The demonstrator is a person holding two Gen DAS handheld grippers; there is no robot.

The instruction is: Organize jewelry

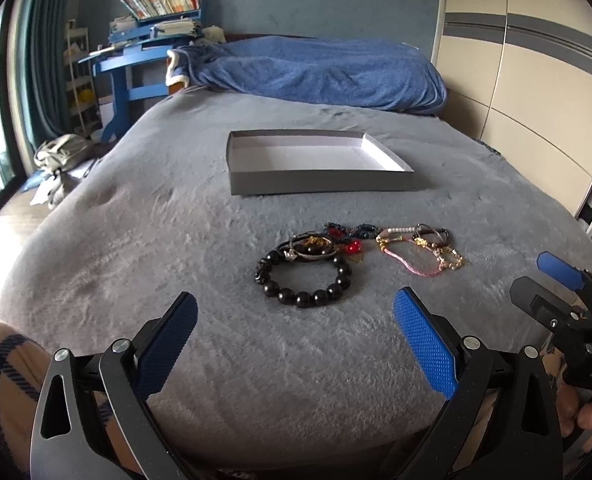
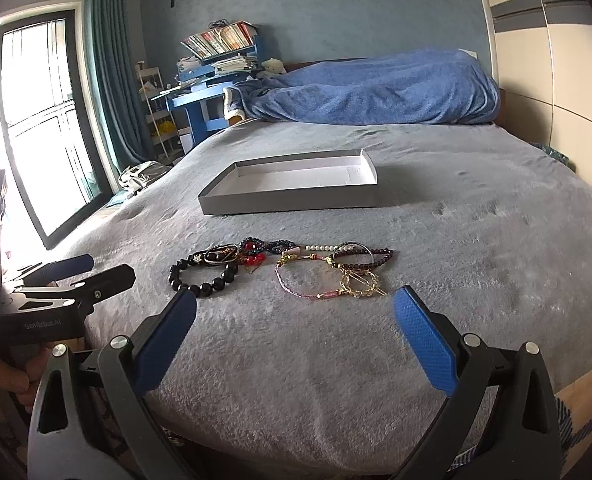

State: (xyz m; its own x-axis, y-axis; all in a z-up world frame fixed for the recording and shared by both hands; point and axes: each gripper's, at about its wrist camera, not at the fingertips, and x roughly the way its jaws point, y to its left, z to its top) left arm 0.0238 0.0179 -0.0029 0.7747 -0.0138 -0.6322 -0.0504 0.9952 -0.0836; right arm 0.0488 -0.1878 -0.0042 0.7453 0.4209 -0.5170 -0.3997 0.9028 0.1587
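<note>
Nearest, the left gripper [image 1: 296, 312] and the right gripper [image 2: 296, 308] both hang wide open over the grey bed cover [image 1: 135, 240], and they hold nothing. Just beyond them lies the jewelry, a black bead bracelet [image 1: 304, 276] touching a small heap of rings, and beside it a pink cord bracelet [image 2: 296, 284]. Farther away, well apart, the flat grey box [image 1: 316, 184] rests empty. Behind it lies a blue blanket [image 1: 316, 72].
</note>
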